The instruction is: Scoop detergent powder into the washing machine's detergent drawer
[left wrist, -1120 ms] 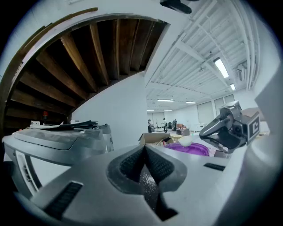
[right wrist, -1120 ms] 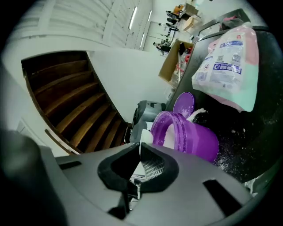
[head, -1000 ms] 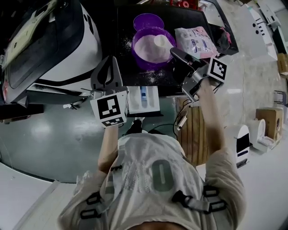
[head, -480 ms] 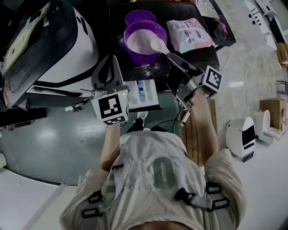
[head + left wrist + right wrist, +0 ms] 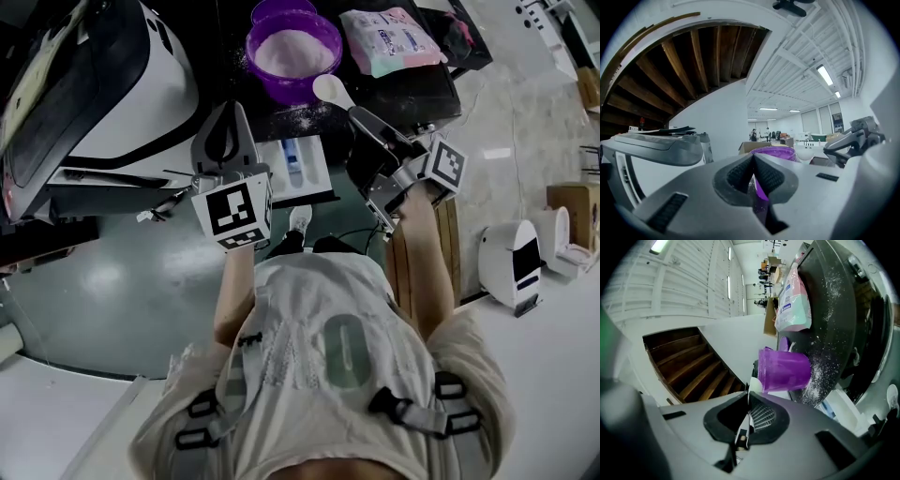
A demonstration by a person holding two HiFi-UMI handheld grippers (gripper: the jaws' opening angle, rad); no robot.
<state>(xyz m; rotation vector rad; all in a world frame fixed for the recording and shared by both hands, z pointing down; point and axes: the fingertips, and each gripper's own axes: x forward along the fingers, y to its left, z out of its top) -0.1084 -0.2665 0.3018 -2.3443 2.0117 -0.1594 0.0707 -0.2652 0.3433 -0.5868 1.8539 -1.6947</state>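
Note:
A purple bowl (image 5: 292,54) of white powder stands on the dark table at the top of the head view. My right gripper (image 5: 356,114) is shut on the handle of a white spoon (image 5: 330,91). The spoon head hangs just off the bowl's near rim, above spilled powder. In the right gripper view the thin handle sits between the pads, with the spoon (image 5: 753,385) in front of the purple bowl (image 5: 783,369). The white detergent drawer (image 5: 298,173) is pulled out of the washing machine (image 5: 103,94). My left gripper (image 5: 225,117) is shut and holds nothing, left of the drawer.
A pink and teal detergent bag (image 5: 386,39) lies right of the bowl on the dark table (image 5: 412,89). A purple lid (image 5: 277,11) sits behind the bowl. White appliances (image 5: 514,262) stand on the floor at the right. The washing machine's door fills the upper left.
The right gripper has drawn the spoon out of the bowl and back toward the drawer. The left gripper has stayed beside the drawer.

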